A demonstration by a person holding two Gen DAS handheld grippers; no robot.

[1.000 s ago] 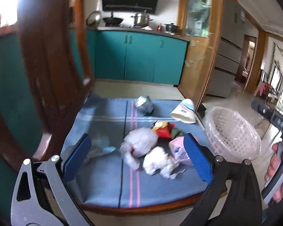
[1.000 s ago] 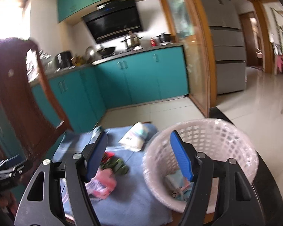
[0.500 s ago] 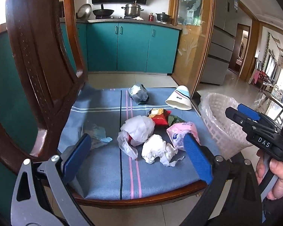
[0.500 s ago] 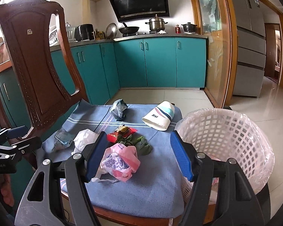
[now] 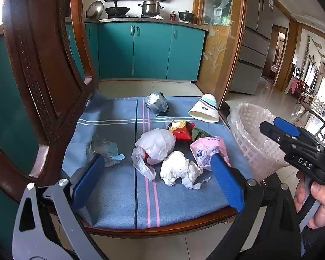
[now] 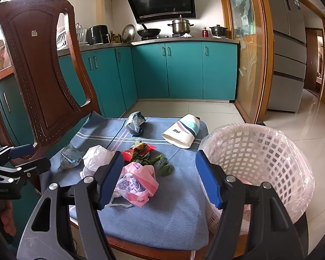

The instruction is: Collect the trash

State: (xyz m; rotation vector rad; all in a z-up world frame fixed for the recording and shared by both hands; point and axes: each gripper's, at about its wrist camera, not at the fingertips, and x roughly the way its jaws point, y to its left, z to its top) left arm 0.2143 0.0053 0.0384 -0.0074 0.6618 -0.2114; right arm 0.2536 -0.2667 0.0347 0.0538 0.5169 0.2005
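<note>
Trash (image 5: pixel 173 151) litters the chair cushion (image 5: pixel 119 195) beneath 2 downward-tilted grippers, left gripper (image 5: pixel 158 179) and right gripper (image 6: pixel 158 179), both spread, empty.

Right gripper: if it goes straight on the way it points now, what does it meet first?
Most likely the pink plastic bag, lying on the blue seat cloth partly behind the right gripper's left finger. The open jaws are empty. Depth is uncertain through the fisheye.

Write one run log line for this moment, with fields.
left gripper: open, empty | right gripper: open, empty, above pink bag | trash on chair cloth | basket: beside chair
</note>
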